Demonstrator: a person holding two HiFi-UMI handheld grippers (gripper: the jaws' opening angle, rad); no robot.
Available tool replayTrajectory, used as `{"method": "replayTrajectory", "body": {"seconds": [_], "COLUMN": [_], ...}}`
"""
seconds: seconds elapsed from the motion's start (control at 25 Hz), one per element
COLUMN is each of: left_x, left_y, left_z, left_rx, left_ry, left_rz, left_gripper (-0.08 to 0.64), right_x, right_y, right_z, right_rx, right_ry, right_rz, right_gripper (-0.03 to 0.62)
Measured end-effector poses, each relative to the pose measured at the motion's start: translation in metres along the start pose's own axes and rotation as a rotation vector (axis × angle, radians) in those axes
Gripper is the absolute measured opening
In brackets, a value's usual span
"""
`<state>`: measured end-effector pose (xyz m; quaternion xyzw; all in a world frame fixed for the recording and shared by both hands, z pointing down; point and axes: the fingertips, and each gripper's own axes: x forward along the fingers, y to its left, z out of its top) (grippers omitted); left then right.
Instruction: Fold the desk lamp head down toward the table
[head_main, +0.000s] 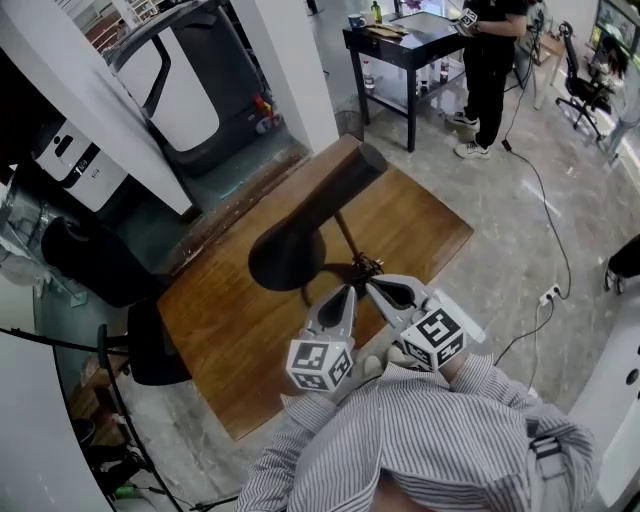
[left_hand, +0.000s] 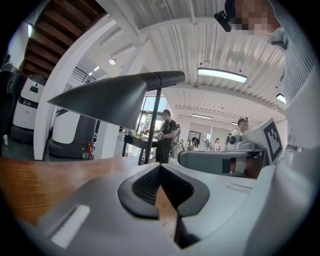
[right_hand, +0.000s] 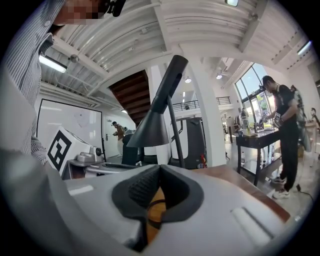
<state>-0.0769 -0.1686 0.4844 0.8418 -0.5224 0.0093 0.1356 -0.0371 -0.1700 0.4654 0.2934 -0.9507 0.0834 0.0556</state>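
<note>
head view: desk lamp stands on the wooden bench. dark cone lamp head is raised above the bench on a thin stem, not folded down. wide mouth faces picture lower-left, narrow end points upper-right. left gripper and right gripper both sit low on the bench, tips converging just beside the foot of the stem, close to each other. a black cable curls on the bench at the lamp foot, near the left tips. striped sleeves show at the bottom edge. a person stands at a dark table well apart, in the background.

left gripper view: jaws together at the tips, nothing clamped, bare wood showing through the gap behind them. lamp head hangs ahead and above, roughly level, with the stem running down behind the tips. right gripper lies just beside, to the right.

right gripper view: jaws together at the tips. a loop of the cable shows through the gap behind them; cannot tell whether it is pinched or just lying underneath. lamp head stands ahead, steeply tilted, mouth down.
</note>
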Motion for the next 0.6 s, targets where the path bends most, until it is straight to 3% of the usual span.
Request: {"method": "replayTrajectory", "body": {"seconds": [0.6], "left_x": [-0.0033], "left_y": [0.0011], "left_z": [0.0045], "left_rx": [-0.018], "left_ry": [-0.009], "left_rz": [0.019], "left_gripper": [0.005], "right_x": [-0.0038], "right_y": [-0.0057], "right_z": [0.0033], "right_rx": [-0.009], "right_ry": [-0.015], "right_rz": [-0.021], "right_gripper": [0.0]}}
